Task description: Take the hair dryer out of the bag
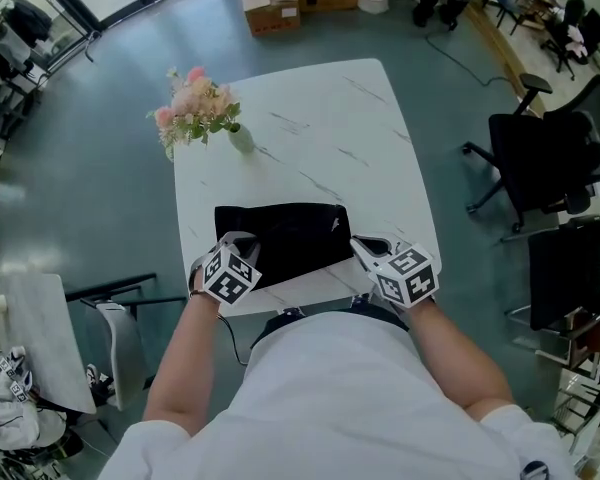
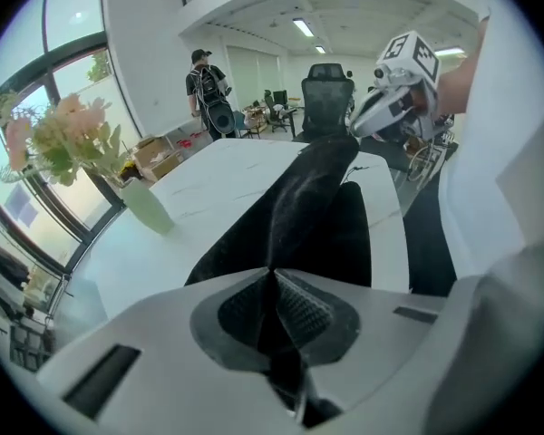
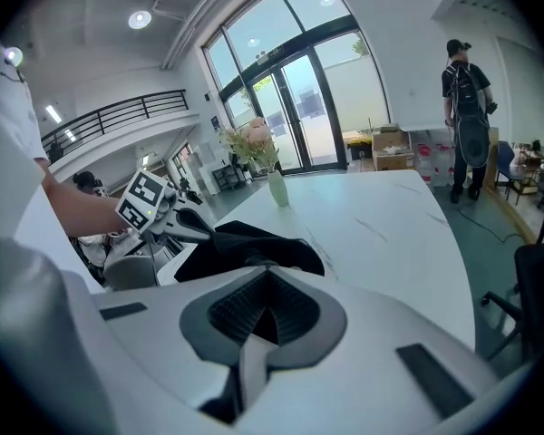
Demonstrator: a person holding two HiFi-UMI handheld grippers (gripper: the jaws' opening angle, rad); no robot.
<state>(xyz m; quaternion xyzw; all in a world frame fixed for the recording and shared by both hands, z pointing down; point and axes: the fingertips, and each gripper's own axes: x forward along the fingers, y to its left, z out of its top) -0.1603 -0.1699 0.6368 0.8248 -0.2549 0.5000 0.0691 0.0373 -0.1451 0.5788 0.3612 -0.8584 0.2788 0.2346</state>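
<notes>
Item: black bag [image 1: 280,238], soft fabric, lying flat, with the white marble-patterned table [image 1: 320,118] under it. Contents: the hair dryer shows in no view; it is judged to be inside the bag, since nothing lies out beside the bag. Left hand-held gripper [image 1: 244,242]: at the bag's near left corner, jaws clenched on a fold of the black fabric, which runs up from the bag straight into the pads. Right hand-held gripper [image 1: 359,244]: at the bag's near right corner, jaws pressed together, with the bag's edge rising to the tips and dark fabric apparently pinched between them. Opening: no view shows a zip, a flap or a mouth clearly, so whether the bag is unfastened cannot be told. Other stock: a vase of flowers [image 1: 195,108], well beyond the bag's far left corner, clear of the work. Progress: early stage. Done, as judged from the layout: both near corners of the bag are gripped. Left to do: spread or lift the bag's mouth, reach the hair dryer, draw it clear of the bag and set it down beside the bag.
</notes>
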